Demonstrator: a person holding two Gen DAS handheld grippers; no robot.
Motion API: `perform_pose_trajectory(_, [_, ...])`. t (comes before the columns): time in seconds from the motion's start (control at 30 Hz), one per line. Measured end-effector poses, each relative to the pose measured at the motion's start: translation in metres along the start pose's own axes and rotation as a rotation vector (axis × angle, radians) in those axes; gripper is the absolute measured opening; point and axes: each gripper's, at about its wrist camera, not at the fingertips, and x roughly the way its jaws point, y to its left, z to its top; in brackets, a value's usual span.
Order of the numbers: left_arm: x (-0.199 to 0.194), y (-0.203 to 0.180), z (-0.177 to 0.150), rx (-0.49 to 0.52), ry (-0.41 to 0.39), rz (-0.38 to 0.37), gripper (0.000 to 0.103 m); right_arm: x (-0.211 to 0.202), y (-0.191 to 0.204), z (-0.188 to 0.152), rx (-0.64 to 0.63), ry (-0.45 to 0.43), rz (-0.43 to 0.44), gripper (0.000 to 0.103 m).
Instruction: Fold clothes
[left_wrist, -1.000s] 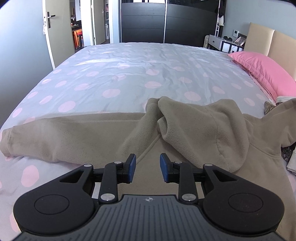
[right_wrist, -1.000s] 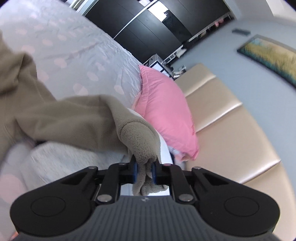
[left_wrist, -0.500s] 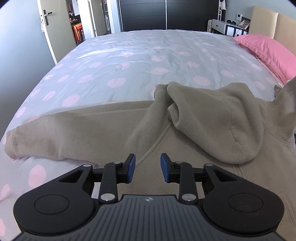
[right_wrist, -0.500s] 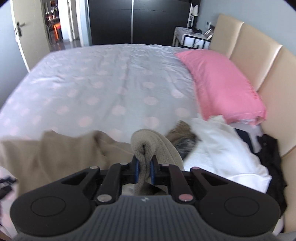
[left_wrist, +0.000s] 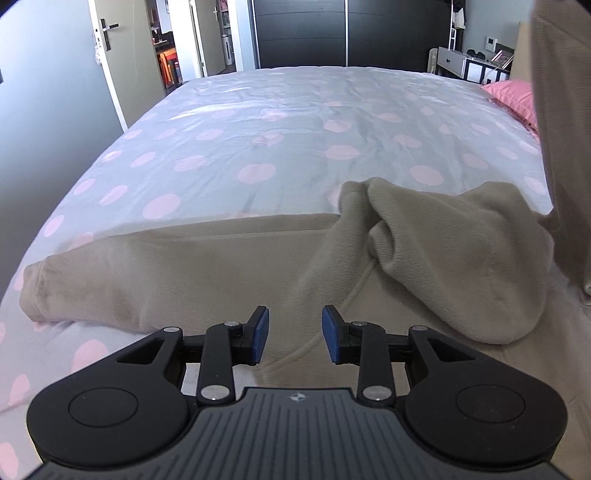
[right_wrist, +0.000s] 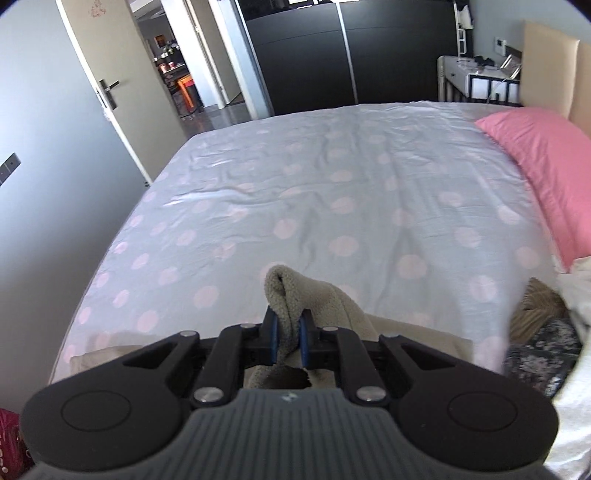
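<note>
Fleece hoodie (left_wrist: 229, 266) sprawls on the bed (left_wrist: 295, 122), its sleeve newly lifted at 2 o'clock by the clamped right claw (right_wrist: 287, 341), starting the fold, while the left claw (left_wrist: 294, 338) hovers part-open, empty.

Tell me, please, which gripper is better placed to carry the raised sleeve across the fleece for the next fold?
Right, most likely. The right gripper is already shut on the sleeve, lifted above the bed. The left gripper is open and empty, low over the fleece.
</note>
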Motion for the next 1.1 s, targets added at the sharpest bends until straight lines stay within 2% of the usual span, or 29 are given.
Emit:
perform_pose_trajectory(0.13, [0.009,0.012,0.000,-0.011,0.022,0.013,0.030,0.061,0.032,-0.011,-0.043,0.082,0.039,0.012])
perform_pose_trajectory(0.27, [0.014,0.018,0.002,-0.027,0.028,0.017,0.030,0.111,0.043,-0.029,-0.066,0.163,0.073,0.013])
perform_pose_trajectory(0.3, [0.014,0.019,0.003,-0.027,0.026,0.017,0.030,0.121,0.044,-0.033,-0.074,0.182,0.088,0.015])
perform_pose_trajectory(0.33, [0.015,0.019,0.003,-0.026,0.024,0.017,0.030,0.128,0.045,-0.037,-0.081,0.196,0.099,0.023])
perform_pose_trajectory(0.37, [0.015,0.018,0.003,-0.023,0.022,0.018,0.030,0.131,0.047,-0.039,-0.090,0.200,0.111,0.025])
perform_pose_trajectory(0.47, [0.016,0.014,0.001,-0.002,0.014,0.017,0.032,0.134,0.048,-0.046,-0.124,0.190,0.148,0.029])
perform_pose_trajectory(0.5, [0.016,0.013,0.001,0.005,0.011,0.017,0.034,0.131,0.046,-0.047,-0.130,0.183,0.154,0.038])
perform_pose_trajectory(0.53, [0.016,0.011,0.000,0.014,0.006,0.015,0.038,0.128,0.043,-0.048,-0.134,0.174,0.156,0.043])
perform_pose_trajectory(0.57, [0.016,0.009,-0.001,0.024,-0.002,0.009,0.039,0.124,0.039,-0.050,-0.141,0.166,0.155,0.043])
perform_pose_trajectory(0.73, [0.015,0.003,-0.008,0.032,-0.031,-0.074,0.042,0.104,-0.005,-0.075,-0.192,0.143,0.096,0.046])
perform_pose_trajectory(0.83, [0.017,0.001,-0.012,0.020,-0.040,-0.127,0.043,0.095,-0.052,-0.102,-0.201,0.148,0.045,0.046])
perform_pose_trajectory(1.0, [0.027,-0.007,-0.009,0.054,-0.017,-0.127,0.043,0.081,-0.128,-0.155,-0.221,0.162,-0.036,0.051])
perform_pose_trajectory(1.1, [0.035,-0.003,0.002,-0.006,-0.018,-0.154,0.044,0.079,-0.161,-0.191,-0.258,0.172,-0.096,0.057])
